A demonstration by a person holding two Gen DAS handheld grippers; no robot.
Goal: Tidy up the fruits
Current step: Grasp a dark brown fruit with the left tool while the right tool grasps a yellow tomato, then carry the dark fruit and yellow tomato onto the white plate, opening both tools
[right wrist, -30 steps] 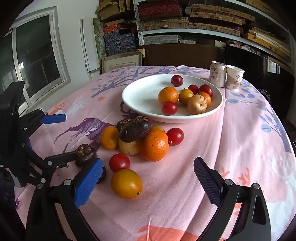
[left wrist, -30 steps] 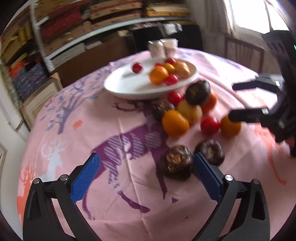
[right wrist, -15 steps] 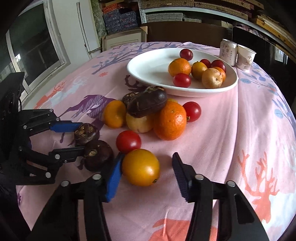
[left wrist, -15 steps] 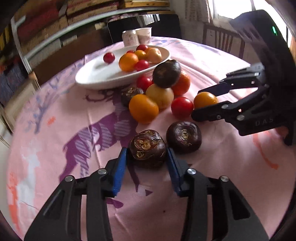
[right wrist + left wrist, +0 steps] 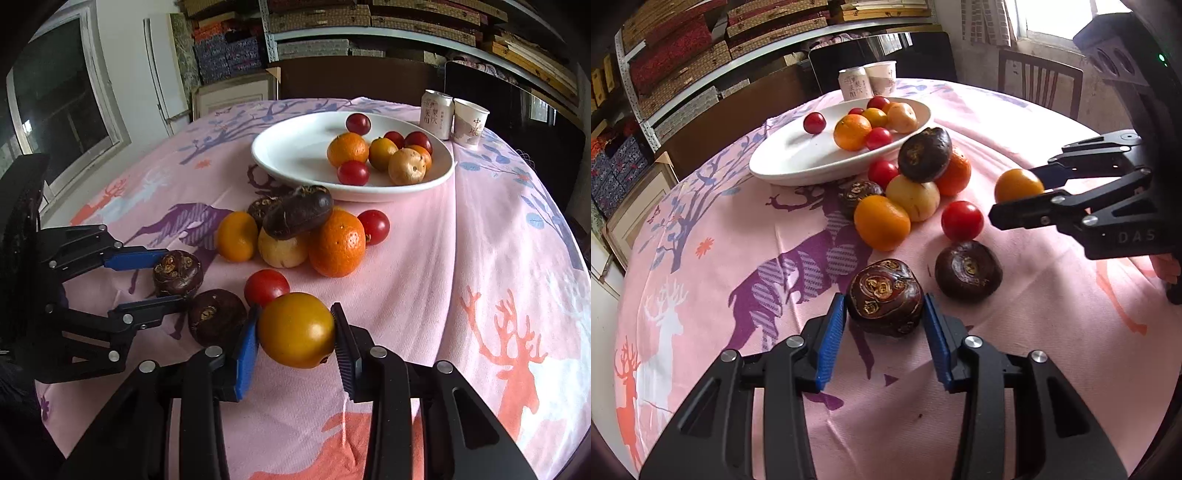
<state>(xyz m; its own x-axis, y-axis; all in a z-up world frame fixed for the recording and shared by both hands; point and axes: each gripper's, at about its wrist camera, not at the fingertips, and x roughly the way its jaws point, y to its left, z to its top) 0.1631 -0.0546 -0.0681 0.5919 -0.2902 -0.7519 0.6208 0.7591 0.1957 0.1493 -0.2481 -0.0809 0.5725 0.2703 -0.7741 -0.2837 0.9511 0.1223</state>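
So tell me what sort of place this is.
Probably a lived-in room at home that doubles as storage. A round table under a pink deer-print tablecloth holds a white plate of fruit, wooden chairs stand by it, and metal shelves behind are stacked with patterned boxes.

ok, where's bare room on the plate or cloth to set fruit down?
Free: left half of the white plate, and cloth right of the orange. Crowded: the plate's right side, and the pile between plate and grippers.
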